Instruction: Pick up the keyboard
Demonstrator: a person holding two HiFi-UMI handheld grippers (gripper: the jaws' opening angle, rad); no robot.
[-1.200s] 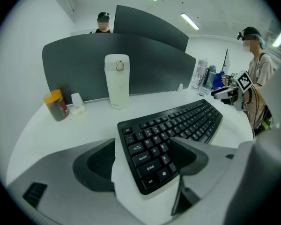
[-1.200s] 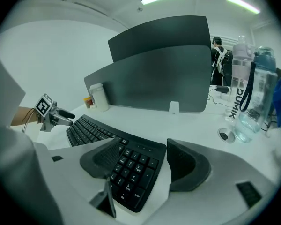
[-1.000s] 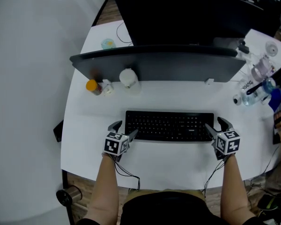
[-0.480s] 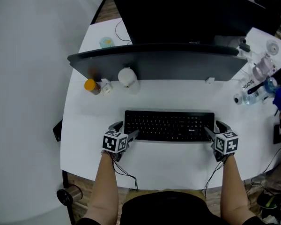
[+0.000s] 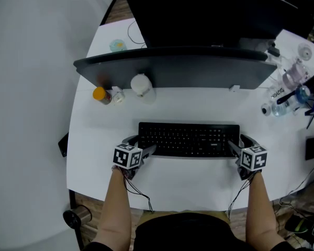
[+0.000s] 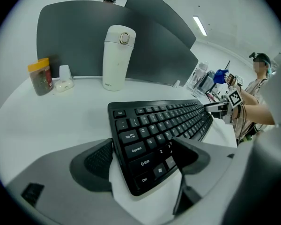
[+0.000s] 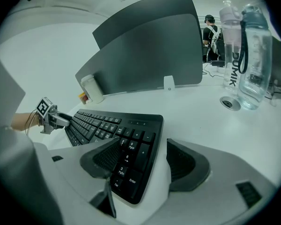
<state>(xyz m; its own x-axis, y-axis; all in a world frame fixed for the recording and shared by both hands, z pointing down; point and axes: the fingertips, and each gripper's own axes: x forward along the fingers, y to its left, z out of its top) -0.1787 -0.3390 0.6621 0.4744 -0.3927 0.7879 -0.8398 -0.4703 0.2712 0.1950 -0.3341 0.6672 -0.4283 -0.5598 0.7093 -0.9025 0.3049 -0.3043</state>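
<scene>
1. Now, the left gripper [image 6: 143, 150] is spread wide, straddling the left end of the keyboard [image 6: 165, 122] (pads not squeezing).
2. The right gripper [image 7: 143, 150] is likewise open around the right end; the keyboard lies flat on the table [image 5: 199, 106].
3. Uneven closing may twist it or press keys; slick edges could slip.
4. Shoved forward, it could knock the white flask [image 6: 118, 55] beyond.

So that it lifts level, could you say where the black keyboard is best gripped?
Both short ends of the flat black keyboard, one from each side, jaws spanning front and back edges: it is long and thin, so one end alone might tip.
</scene>
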